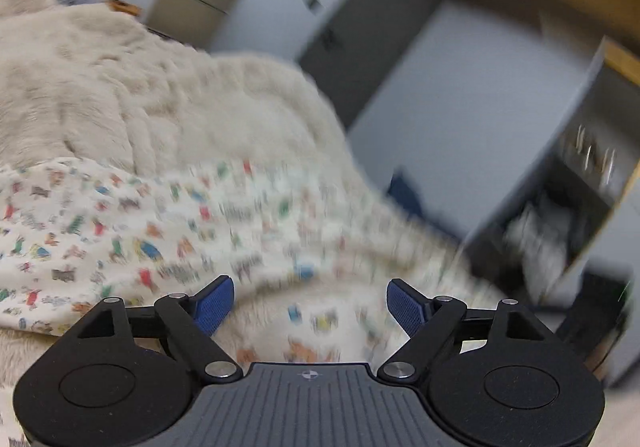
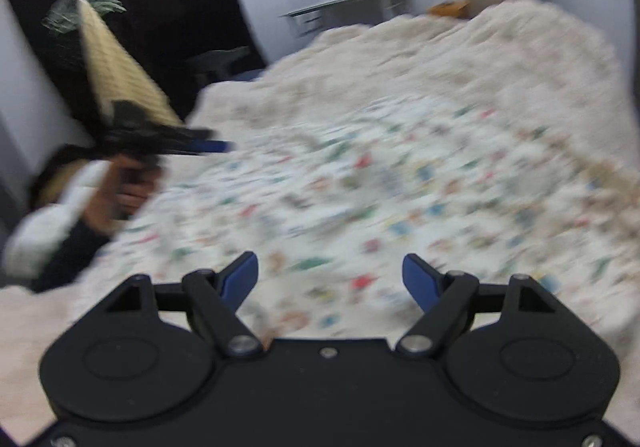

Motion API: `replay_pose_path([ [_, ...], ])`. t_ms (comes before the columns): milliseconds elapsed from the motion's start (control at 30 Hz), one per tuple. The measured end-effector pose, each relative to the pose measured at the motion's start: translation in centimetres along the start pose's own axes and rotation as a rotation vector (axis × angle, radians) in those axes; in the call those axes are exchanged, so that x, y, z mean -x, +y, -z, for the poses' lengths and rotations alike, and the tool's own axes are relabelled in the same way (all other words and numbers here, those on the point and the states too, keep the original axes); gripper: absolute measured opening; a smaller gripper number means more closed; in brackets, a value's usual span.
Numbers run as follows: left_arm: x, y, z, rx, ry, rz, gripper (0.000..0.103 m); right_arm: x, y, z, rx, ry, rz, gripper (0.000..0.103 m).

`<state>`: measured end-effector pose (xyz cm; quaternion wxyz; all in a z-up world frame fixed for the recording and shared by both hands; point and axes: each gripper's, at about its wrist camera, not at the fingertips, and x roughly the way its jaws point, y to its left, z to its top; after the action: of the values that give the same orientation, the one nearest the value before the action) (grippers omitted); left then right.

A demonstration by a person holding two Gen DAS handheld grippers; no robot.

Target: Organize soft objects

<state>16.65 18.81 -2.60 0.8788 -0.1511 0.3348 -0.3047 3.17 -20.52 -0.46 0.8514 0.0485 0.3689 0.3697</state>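
Left claw (image 1: 310, 305): both blue fingers spread wide with nothing between them, held just above a printed cloth (image 1: 120, 231) with small coloured figures. The cloth lies spread over a fluffy cream blanket (image 1: 120, 79) covering a bed. Right claw (image 2: 331, 281): fingers likewise wide apart and empty, aimed across the same printed cloth (image 2: 360, 187), which lies flat in the middle of the blanket (image 2: 500, 55). In the right wrist view, the left claw (image 2: 216, 145) appears at the left edge, pointing sideways over the cloth's edge, gripped from below by a hand (image 2: 128, 191) with a white cuff (image 2: 52, 223) over a dark sleeve. Both views are motion-blurred. A shelf unit (image 1: 568, 207) stands beyond the bed.
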Motion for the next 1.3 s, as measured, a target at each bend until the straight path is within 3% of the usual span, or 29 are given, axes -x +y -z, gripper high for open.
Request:
replay_pose_path([
  [100, -0.1, -0.7, 2.1, -0.045, 0.025, -0.113, 0.083, -0.4, 0.7, 0.9, 0.015, 0.008, 0.064, 0.079],
  [233, 2.2, -0.7, 3.5, -0.057, -0.017, -0.292, 0.085, -0.7, 1.5, 1.8, 0.035, 0.000, 0.150, 0.079],
  [300, 3.6, -1.1, 3.7, -0.098, -0.042, -0.376, 0.098, -0.6, 1.8, 2.1, 0.044, -0.009, 0.179, 0.079],
  [367, 5.6, -1.2, 4.4, -0.156, -0.058, -0.492, 0.103, -0.4, 2.1, 2.1, 0.051, -0.018, 0.194, 0.079],
  [467, 9.1, -1.3, 6.7, -0.223, -0.025, -0.673, 0.103, -0.1, 2.4, 2.0, 0.062, -0.032, 0.204, 0.079],
  [567, 13.8, 0.8, 9.7, -0.162, -0.010, -0.760, 0.103, -0.5, 2.7, 2.1, 0.074, -0.025, 0.213, 0.079],
  [733, 21.8, 6.4, 13.1, 0.082, -0.082, -0.714, 0.103, -0.7, 2.5, 2.2, 0.067, -0.021, 0.214, 0.079],
  [867, 24.3, 9.6, 14.7, 0.237, -0.171, -0.623, 0.101, -0.8, 2.4, 2.1, 0.047, -0.019, 0.221, 0.079],
  [933, 23.7, 10.4, 15.1, 0.255, -0.182, -0.572, 0.098, -0.9, 2.5, 2.0, 0.052, -0.018, 0.230, 0.079],
  [967, 22.9, 10.9, 15.1, 0.264, -0.174, -0.574, 0.091, -0.9, 2.6, 2.1, 0.056, -0.019, 0.232, 0.079],
  [1067, 20.7, 11.3, 15.3, 0.233, -0.105, -0.672, 0.086, -0.8, 2.9, 2.2, 0.067, -0.024, 0.235, 0.079],
  [1133, 19.3, 11.5, 15.6, 0.202, -0.058, -0.715, 0.076, -0.8, 2.7, 2.2, 0.060, -0.027, 0.230, 0.079],
  [1300, 18.5, 10.9, 16.0, 0.137, -0.027, -0.708, 0.065, -0.5, 2.6, 2.6, 0.048, -0.050, 0.226, 0.078],
])
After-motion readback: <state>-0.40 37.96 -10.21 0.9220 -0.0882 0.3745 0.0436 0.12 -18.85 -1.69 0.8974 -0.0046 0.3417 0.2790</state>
